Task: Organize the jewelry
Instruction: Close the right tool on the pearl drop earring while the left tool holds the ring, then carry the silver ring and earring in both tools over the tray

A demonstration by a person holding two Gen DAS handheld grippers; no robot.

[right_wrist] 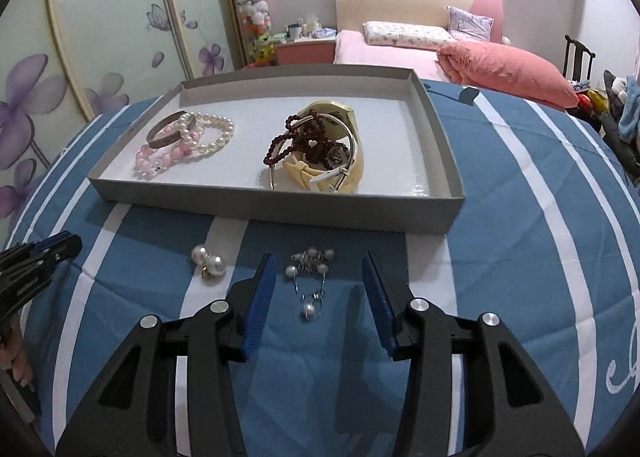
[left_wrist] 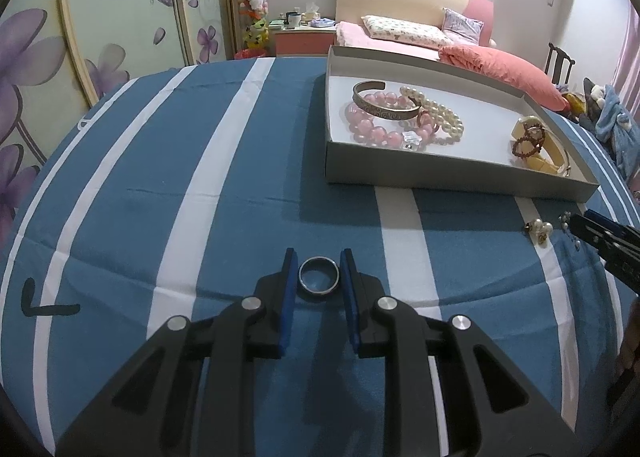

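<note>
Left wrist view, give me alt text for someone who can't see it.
The left hand-held gripper is open with a silver ring lying between its blue fingers on a blue-and-white striped cloth. Ahead to the right, a shallow grey box holds bracelets, with pearl earrings on the cloth near it.

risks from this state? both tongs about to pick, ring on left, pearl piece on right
1. The ring lies flat on soft striped bedding between the left tongs; the pads may slide over its low edge or pinch fabric.
2. The pearl earring between the open right tongs has thin wire parts that could snag or bend.
3. The tray wall stands between both items and the inside; a low carry may clip it.
</note>
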